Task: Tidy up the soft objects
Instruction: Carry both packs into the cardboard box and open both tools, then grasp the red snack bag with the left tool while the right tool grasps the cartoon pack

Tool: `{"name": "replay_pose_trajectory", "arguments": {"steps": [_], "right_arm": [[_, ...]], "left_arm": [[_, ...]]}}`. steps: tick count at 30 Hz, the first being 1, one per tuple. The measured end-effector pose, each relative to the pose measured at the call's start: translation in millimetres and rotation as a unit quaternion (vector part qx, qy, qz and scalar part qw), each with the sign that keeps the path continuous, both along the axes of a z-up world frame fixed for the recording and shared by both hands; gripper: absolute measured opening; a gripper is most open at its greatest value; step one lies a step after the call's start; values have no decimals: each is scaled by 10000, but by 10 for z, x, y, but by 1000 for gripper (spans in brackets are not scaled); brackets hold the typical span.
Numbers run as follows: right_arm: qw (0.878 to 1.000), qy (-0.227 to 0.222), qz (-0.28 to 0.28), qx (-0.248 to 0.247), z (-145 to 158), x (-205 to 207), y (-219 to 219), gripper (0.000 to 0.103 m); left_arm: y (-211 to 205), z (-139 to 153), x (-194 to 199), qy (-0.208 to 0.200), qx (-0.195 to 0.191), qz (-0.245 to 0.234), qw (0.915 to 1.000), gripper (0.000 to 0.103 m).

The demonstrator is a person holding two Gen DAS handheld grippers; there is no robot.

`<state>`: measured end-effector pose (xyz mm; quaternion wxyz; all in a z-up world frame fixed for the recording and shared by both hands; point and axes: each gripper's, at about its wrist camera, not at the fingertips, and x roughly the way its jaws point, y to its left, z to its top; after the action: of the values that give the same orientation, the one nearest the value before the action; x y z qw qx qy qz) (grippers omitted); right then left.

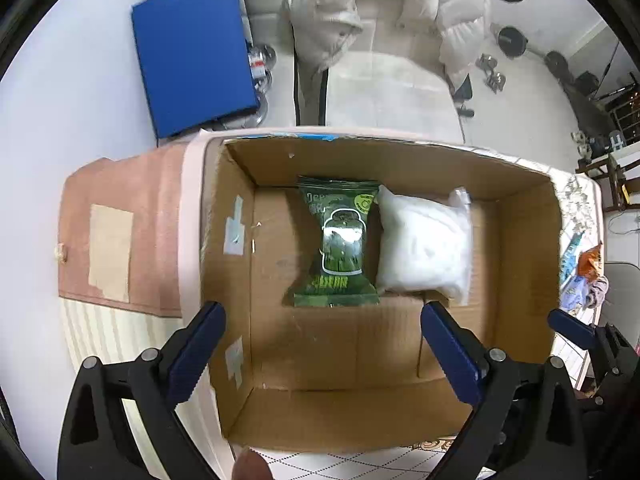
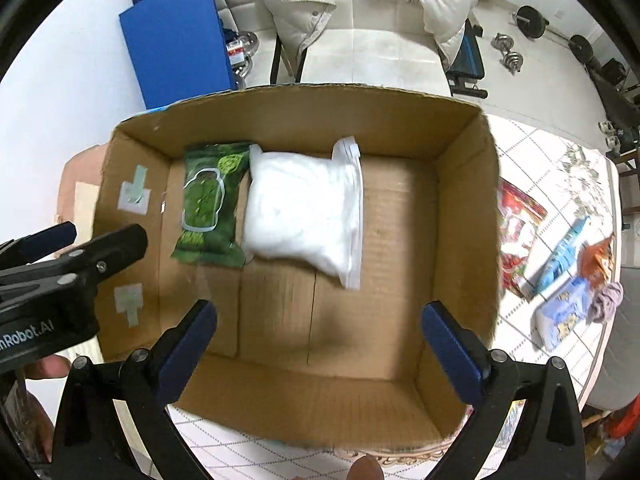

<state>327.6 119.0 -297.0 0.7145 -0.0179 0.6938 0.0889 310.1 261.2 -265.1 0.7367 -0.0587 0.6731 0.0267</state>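
An open cardboard box (image 1: 524,248) (image 2: 464,208) sits on the table. Inside at the far side lie a green snack packet (image 1: 340,244) (image 2: 210,204) and a white soft bag (image 1: 424,248) (image 2: 304,212), side by side and touching. My left gripper (image 1: 322,348) is open and empty above the box's near half; its body also shows at the left of the right wrist view (image 2: 60,264). My right gripper (image 2: 320,344) is open and empty over the box's near side; one of its fingertips (image 1: 572,326) shows in the left wrist view.
Right of the box on the patterned tablecloth (image 2: 560,152) lie a red packet (image 2: 516,236), a blue packet (image 2: 564,248), an orange packet (image 2: 596,260), a light blue pack (image 2: 560,312) and a purple scrunchie (image 2: 606,300). A blue board (image 1: 192,52) and a white jacket on a chair (image 1: 384,12) stand behind.
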Motion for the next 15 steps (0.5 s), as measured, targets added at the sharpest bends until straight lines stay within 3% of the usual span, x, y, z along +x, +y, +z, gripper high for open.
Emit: {"name": "replay_pose_trajectory", "arguments": {"steps": [10,15], "right_arm": [[9973,-735,-37,-59,543,-616,-181,103],[9968,-776,-126,165,669,-857,-285,103]], "left_arm": [[-100,569,-672,-862,368,92,9956,100],[-192,682,-919,-941,268,129,9951,100]]}}
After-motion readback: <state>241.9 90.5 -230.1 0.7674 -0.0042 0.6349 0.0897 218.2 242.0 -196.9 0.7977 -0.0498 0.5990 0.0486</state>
